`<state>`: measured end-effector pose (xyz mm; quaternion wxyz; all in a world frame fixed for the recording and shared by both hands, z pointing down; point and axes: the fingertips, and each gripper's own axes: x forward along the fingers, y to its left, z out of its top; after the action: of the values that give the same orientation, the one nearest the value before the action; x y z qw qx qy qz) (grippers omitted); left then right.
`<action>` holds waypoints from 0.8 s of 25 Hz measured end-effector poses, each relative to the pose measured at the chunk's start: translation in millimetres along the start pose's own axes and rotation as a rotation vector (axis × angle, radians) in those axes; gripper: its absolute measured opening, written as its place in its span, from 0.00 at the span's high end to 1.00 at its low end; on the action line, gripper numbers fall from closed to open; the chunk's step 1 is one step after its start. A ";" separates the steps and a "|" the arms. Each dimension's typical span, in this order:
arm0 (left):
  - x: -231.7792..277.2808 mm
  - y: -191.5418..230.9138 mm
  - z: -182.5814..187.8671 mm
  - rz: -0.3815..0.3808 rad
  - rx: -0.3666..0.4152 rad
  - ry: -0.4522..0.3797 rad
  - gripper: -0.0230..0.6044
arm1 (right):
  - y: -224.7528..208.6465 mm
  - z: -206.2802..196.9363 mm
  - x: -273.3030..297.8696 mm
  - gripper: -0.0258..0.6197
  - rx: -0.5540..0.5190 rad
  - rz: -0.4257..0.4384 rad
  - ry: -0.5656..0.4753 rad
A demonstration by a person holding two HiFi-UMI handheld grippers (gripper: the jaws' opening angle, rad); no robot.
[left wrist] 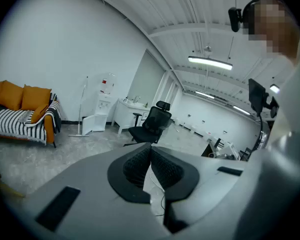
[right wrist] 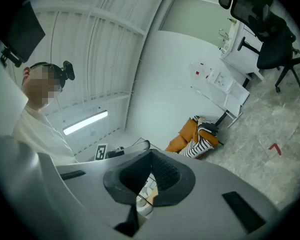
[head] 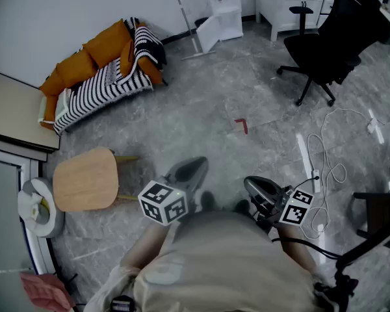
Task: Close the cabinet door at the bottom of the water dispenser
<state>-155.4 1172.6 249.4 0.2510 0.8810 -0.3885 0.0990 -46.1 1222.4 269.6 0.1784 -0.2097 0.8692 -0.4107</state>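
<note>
The white water dispenser stands against the far wall, and its bottom cabinet door hangs open to the left. It also shows small in the left gripper view, as the dispenser with its open door, and in the right gripper view as the dispenser. Both grippers are held close to the person's body, far from it. My left gripper has its jaws together on nothing. My right gripper also has its pads meeting at the tips, empty.
A mop leans beside the dispenser. An orange sofa with a striped blanket lies at the left, a black office chair at the right. Nearer are a wooden stool, a small red piece and a power strip with white cable.
</note>
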 end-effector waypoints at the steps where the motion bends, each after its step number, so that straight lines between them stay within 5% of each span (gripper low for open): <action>1: -0.9 2.0 -1.1 0.010 0.000 0.001 0.97 | -1.1 -0.6 0.0 0.96 0.000 0.003 0.004; 12: -13.4 49.3 4.0 0.076 0.001 -0.030 0.97 | -12.1 -0.9 40.5 0.96 -0.021 0.007 0.072; 20: -32.3 136.4 32.6 0.038 -0.023 -0.118 0.97 | -14.0 -0.1 126.5 0.96 -0.081 -0.074 0.091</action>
<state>-278.2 1098.1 259.4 0.2359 0.8749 -0.4203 0.0473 -150.4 1149.8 263.2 0.1147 -0.2299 0.8840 -0.3907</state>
